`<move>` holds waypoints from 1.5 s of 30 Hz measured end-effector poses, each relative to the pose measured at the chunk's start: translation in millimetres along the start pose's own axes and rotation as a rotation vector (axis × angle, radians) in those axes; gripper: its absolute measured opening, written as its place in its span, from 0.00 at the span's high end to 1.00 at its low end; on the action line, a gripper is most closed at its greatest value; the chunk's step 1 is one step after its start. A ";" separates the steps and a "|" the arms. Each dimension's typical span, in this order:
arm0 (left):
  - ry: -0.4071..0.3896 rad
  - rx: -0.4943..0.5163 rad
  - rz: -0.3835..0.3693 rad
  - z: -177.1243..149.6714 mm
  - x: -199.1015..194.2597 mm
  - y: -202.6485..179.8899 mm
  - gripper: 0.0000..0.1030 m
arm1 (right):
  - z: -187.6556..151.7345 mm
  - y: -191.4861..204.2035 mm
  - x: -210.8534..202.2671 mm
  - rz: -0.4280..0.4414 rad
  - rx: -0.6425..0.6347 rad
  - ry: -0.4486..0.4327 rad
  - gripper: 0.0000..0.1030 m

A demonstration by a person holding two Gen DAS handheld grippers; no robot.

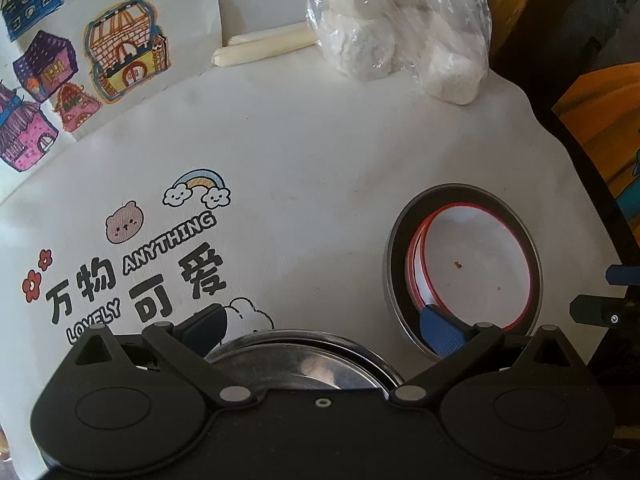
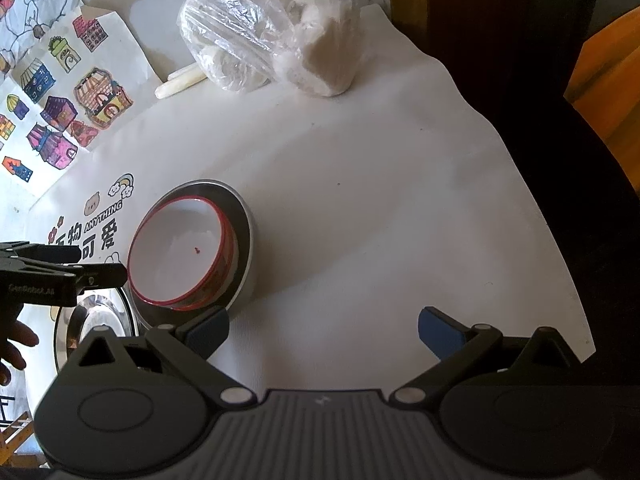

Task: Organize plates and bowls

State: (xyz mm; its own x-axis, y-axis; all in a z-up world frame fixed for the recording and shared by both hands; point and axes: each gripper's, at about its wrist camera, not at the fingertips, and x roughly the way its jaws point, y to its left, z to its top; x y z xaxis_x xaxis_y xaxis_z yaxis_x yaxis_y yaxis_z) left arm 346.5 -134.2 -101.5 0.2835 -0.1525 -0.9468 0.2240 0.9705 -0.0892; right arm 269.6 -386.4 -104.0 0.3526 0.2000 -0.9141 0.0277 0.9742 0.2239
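Hiding most of the steel plate (image 1: pixel 304 364), the left gripper (image 1: pixel 324 332) spreads its fingers; the right gripper (image 2: pixel 324 330) gapes too.

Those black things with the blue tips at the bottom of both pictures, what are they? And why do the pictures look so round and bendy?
They are grabbing tools that a person holds, one in each hand. Each has a little camera looking out along its two blue fingers, and that kind of lens bends the picture.

One picture comes from the left tool, the other from the right tool. Both are open and hold nothing.

On the white cloth sits a metal bowl with white, red-rimmed bowls nested inside. Beside it is a shiny steel plate, right under the left tool. Further back lie a plastic bag of white lumps and coloured drawings of houses.
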 end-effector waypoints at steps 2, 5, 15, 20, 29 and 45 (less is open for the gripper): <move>0.002 0.010 0.008 1.3 0.6 -1.9 0.01 | 1.3 0.0 1.1 0.003 -0.005 0.003 0.00; 0.008 0.030 0.023 3.7 1.9 -4.6 0.01 | 3.1 0.8 3.4 0.008 -0.014 0.007 0.00; 0.036 0.092 0.084 7.9 7.4 -10.0 0.01 | 13.3 5.7 15.3 0.020 -0.061 0.024 0.00; 0.052 0.126 0.112 12.2 10.9 -16.3 0.01 | 19.4 8.1 24.5 0.015 -0.094 0.043 0.00; 0.077 0.167 0.152 17.5 17.9 -18.7 0.01 | 29.1 10.8 36.0 0.030 -0.141 0.064 0.00; 0.099 0.165 0.187 20.2 22.3 -20.6 0.01 | 37.8 18.8 45.2 0.050 -0.234 0.091 0.10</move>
State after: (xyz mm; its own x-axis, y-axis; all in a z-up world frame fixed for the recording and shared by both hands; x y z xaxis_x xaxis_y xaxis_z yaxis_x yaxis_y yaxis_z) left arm 367.0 -161.4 -114.6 0.2432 0.0533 -0.9685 0.3281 0.9351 0.1338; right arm 321.5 -363.0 -128.4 0.2627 0.2467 -0.9328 -0.2084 0.9585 0.1947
